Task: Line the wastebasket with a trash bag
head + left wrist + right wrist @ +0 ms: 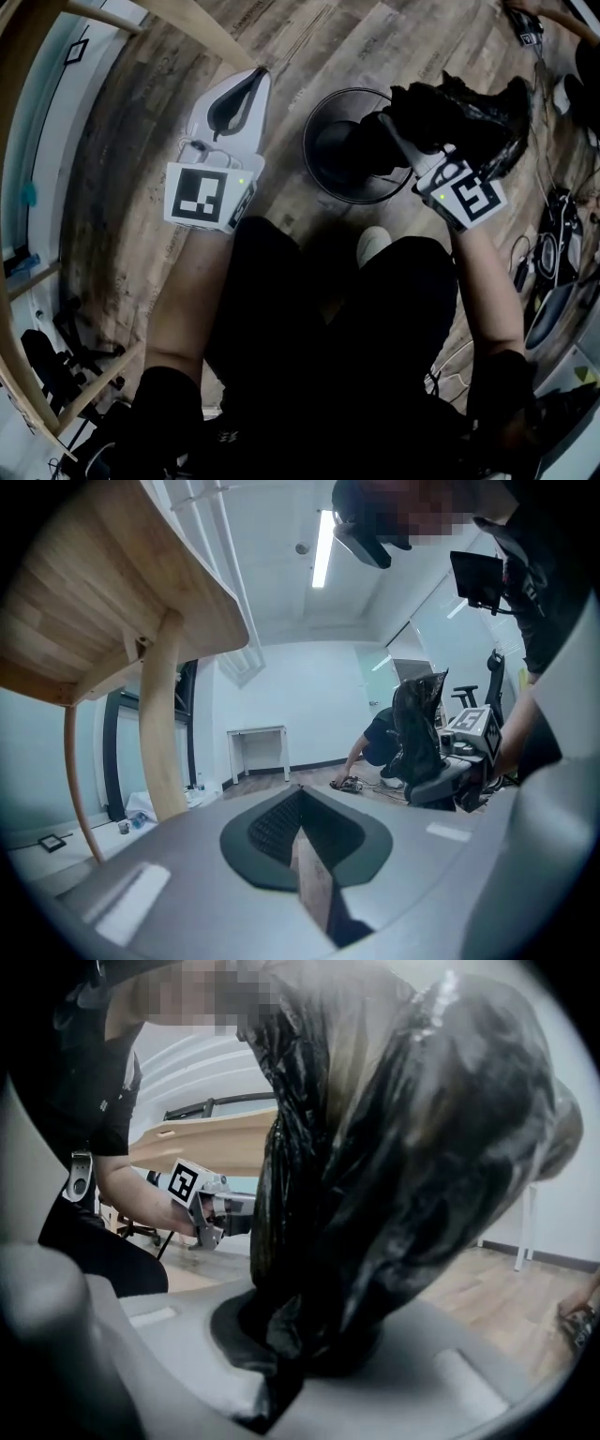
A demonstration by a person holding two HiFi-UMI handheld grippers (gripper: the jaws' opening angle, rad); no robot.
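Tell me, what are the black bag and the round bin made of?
The trash bag looks like thin glossy black plastic: it crinkles and shines. The wastebasket looks dark and stiff, with a thin round rim; metal or hard plastic, unclear.

The trash bag is showing as thin black plastic film, glossy and heavily crinkled, catching pale highlights along its folds. The wastebasket to its left is looking dark and matt. The floor is showing matt wood-grain planks, and the table pale, grained wood. The left gripper is showing a smooth matt grey plastic shell with black ribbed pads.
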